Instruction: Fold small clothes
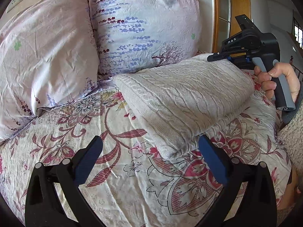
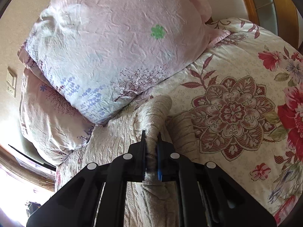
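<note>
A beige cable-knit garment (image 1: 181, 98) lies folded on the flowered bedspread (image 1: 113, 170). My left gripper (image 1: 149, 143) is open, its blue pads (image 1: 89, 160) spread wide, with the garment's near corner between them and untouched. My right gripper (image 2: 151, 138) is shut on a bunched fold of the same beige knit (image 2: 155, 113) and holds it just above the garment. In the left wrist view the right gripper (image 1: 214, 57) sits at the garment's far right edge, held by a hand (image 1: 276, 79).
Two pale floral pillows (image 1: 47, 47) (image 1: 144, 24) lean at the head of the bed. A wooden frame (image 1: 240, 5) stands at the right, wall sockets (image 2: 11, 85) on the left wall. The bedspread (image 2: 236, 104) stretches right of the garment.
</note>
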### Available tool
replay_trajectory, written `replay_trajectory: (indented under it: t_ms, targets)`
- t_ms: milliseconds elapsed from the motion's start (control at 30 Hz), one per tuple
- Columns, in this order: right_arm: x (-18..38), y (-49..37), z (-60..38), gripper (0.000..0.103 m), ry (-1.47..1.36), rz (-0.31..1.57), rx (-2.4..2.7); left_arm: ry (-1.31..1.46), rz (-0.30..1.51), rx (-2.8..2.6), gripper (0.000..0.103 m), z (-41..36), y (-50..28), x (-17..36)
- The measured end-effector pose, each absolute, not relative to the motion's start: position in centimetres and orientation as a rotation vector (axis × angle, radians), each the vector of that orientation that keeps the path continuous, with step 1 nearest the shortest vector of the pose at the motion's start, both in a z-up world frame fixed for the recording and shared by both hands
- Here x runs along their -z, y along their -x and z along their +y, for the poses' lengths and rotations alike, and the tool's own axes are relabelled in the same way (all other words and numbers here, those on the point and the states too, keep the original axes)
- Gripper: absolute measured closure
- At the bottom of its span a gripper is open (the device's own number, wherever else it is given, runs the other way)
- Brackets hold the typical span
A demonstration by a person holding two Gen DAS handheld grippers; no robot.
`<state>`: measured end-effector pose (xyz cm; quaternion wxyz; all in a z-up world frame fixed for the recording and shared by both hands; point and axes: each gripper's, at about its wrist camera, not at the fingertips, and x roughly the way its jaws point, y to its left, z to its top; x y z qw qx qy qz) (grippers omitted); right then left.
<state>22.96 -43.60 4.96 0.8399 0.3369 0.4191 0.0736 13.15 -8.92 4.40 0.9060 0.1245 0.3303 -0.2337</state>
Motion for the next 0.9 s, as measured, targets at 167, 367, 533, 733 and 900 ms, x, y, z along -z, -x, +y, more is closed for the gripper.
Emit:
replay_trajectory:
  t_ms: [167, 367, 533, 733, 900]
  targets:
    - [-1.9, -23.1, -44.8, 0.094, -0.783, 0.955, -0.102, -0.25, 0.71, 0.464, 0.002, -8.7, -13.6, -4.2]
    - [-1.8, -23.3, -44.6, 0.094, -0.777, 0.968, -0.101, -0.26, 0.727, 0.446, 0.002, -8.7, -14.0, -3.9]
    - [-2.3, -22.6, -44.8, 0.087, -0.78, 0.969, -0.103, -0.267, 0.73, 0.433, 0.002, -8.7, -14.0, -3.8]
    - [-4.1, -19.5, -46.1, 0.071, -0.778, 0.933, -0.106, -0.274, 0.729, 0.422, 0.002, -8.6, -14.0, -3.8]
    - [-4.9, -16.0, -46.5, 0.057, -0.753, 0.913, -0.125, -0.295, 0.719, 0.421, 0.002, -8.8, -13.7, -3.7]
